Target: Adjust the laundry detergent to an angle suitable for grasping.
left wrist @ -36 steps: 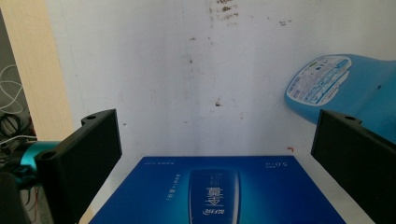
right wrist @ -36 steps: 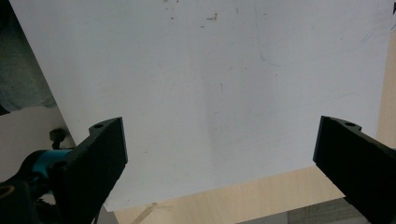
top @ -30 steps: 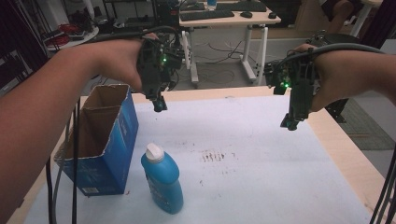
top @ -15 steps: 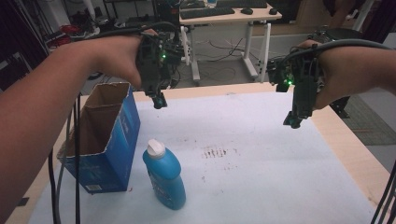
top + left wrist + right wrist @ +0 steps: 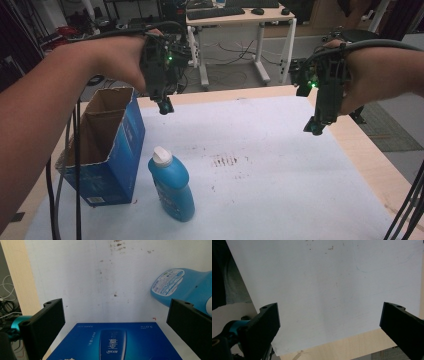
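Bottle (image 5: 171, 186) stands on the white table (image 5: 280, 150) just beside the open blue box (image 5: 102, 145), both tongs wide open w/ nothing held, so bring left gripper (image 5: 164, 106) down slow & grab its middle.

On the table (image 5: 280, 165) the open box (image 5: 102, 145) stands at the left edge, and the bottle (image 5: 171, 186) stands just beside it to its right, nearer the person. The left gripper (image 5: 164, 106) hangs above the table behind the box's far corner; the right gripper (image 5: 315, 127) hangs over the table's right edge, well apart from both.
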`<state>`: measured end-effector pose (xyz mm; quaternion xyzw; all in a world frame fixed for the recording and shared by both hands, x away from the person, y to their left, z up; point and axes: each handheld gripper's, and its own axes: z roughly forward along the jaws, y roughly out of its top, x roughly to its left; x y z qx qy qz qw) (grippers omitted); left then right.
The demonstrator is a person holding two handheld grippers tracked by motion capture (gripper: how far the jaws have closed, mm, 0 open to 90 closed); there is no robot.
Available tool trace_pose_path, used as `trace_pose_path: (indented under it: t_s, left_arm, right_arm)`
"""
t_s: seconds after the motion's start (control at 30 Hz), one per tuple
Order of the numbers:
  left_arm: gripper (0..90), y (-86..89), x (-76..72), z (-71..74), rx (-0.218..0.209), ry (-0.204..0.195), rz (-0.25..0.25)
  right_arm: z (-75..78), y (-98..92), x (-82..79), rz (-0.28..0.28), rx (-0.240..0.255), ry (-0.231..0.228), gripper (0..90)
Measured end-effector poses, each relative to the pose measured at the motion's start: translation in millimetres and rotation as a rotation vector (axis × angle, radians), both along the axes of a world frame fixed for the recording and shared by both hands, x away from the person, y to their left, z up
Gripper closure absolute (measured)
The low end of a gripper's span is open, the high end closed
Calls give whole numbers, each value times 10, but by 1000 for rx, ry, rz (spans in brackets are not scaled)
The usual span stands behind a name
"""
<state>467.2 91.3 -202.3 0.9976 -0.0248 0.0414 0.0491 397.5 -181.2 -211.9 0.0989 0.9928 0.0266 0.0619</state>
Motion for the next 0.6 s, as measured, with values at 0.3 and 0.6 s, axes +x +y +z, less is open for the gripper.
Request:
trace_pose_path:
  t_s: [0.3,0.6]
  left_arm:
    - [17,6,1,1,-4,-3,-10]
    - [17,32,-113,96,-26,-6,-67]
  right_arm:
    - [-34,-19,54,7,-5,2,19]
    - [-83,-18,70,7,-3,7,19]
